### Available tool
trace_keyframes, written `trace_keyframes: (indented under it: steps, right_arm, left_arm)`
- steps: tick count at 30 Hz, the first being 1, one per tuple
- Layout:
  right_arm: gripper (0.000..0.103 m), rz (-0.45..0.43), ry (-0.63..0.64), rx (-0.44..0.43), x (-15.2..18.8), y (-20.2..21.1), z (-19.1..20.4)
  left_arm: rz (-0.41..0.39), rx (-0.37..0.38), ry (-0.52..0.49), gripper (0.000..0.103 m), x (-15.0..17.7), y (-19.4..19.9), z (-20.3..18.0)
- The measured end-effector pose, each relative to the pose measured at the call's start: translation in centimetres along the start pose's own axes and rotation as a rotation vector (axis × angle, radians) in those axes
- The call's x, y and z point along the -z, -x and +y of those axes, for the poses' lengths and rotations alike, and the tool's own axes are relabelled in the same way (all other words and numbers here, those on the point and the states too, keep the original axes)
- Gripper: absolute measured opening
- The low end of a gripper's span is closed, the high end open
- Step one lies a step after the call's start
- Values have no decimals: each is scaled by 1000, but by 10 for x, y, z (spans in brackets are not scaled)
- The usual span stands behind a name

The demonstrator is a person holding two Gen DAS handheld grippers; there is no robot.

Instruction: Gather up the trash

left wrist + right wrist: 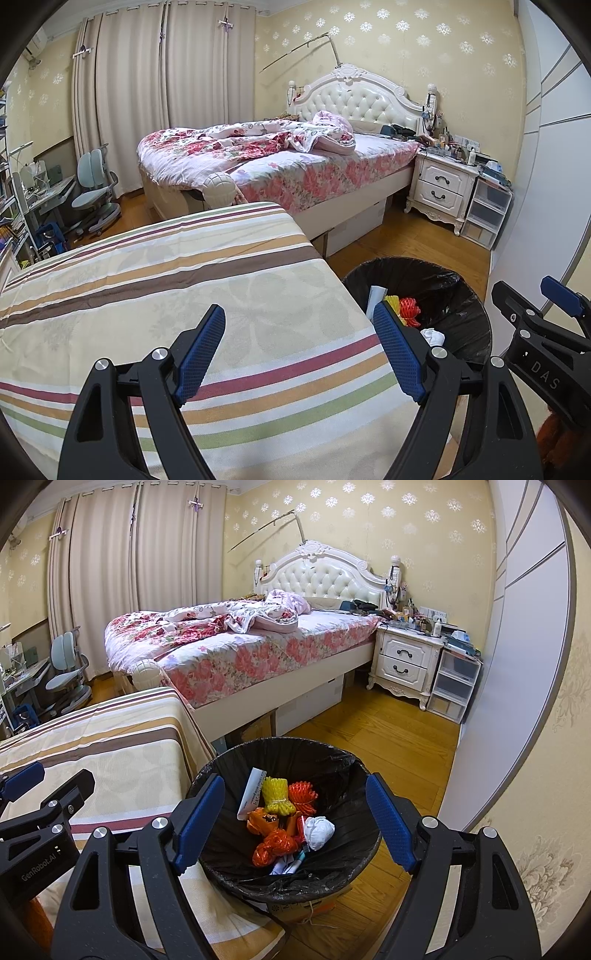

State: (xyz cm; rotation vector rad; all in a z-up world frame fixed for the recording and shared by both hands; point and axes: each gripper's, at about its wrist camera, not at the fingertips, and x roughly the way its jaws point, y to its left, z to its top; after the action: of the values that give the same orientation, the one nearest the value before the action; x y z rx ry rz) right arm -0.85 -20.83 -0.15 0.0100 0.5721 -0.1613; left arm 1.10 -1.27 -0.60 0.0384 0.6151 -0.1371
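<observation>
- My right tongs (295, 821) hang directly over the trash bin (221, 771), jaws spread wide with nothing between the blue pads.
- My left tongs (299, 354) sit over the striped cloth (184, 280) on the counter, also spread wide and holding nothing; the bin's rim lies just beside the right pad in that view.
- The trash is already down in the black-lined bin: a yellow net bundle (276, 795), an orange-red net bundle (303, 796), crumpled orange wrappers (275, 845), a white crumpled wad (318, 832) and a white tube (252, 794) leaning on the liner.
- I judge that the step in hand is the end of a drop, since both tongs are empty and the right one is parked above the pile.
- The striped cloth shows no loose rubbish in either view, so I read the collecting as nearly or fully done.
- The next move calls for lifting the right tongs clear of the rim, then sweeping both cameras across the counter and wooden floor (388, 734) for any missed piece.
- If one turns up, I'd approach with jaws wide and pinch lightly, as such scraps look soft and light.
</observation>
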Motion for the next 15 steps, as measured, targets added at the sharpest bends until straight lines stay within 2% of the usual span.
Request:
trace_keyframes:
  steps: [15]
  right_arm:
    - [77,1,0,0,0,0,0]
  left_arm:
    - [-20,-3,-14,80,-3,6,-5]
